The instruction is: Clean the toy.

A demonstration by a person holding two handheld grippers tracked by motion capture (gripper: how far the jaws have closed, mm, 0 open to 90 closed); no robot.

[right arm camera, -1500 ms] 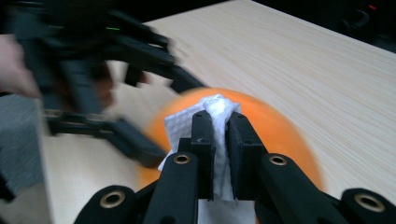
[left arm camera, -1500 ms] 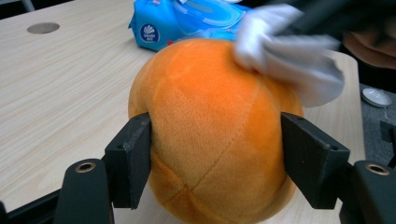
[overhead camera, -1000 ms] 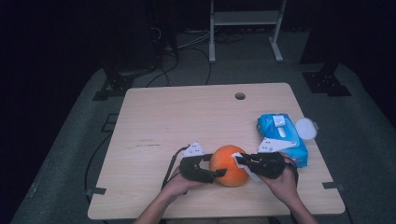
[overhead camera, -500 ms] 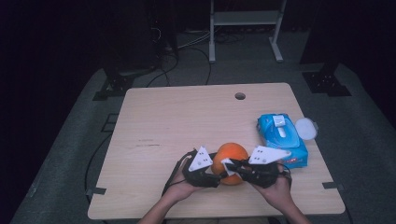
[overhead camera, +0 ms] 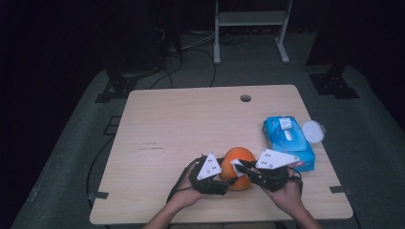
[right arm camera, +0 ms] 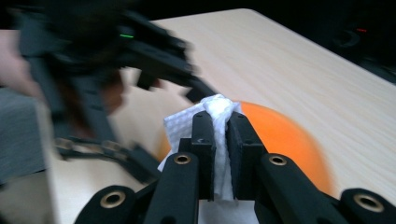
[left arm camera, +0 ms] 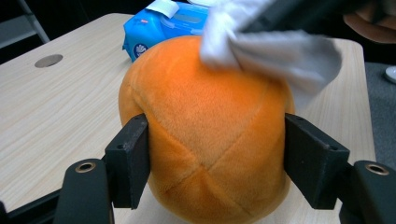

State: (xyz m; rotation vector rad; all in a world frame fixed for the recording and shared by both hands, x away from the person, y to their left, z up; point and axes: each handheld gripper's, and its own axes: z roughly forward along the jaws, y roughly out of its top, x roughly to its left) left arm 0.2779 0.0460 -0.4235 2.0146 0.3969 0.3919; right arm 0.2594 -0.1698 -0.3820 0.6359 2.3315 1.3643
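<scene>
Since a second ago both grippers have tilted upward: left gripper (left arm camera: 217, 175) clamps the orange plush ball (left arm camera: 205, 130) near the table's (overhead camera: 191, 124) front edge while right gripper (right arm camera: 220, 140), pinching a white wipe (right arm camera: 219, 112), should rub lightly, ball held steady.

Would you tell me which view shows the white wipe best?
The right gripper view: the crumpled white paper wipe sits pinched between its jaws. The left gripper view shows it draped on the orange plush ball; the high view shows a speck.
</scene>
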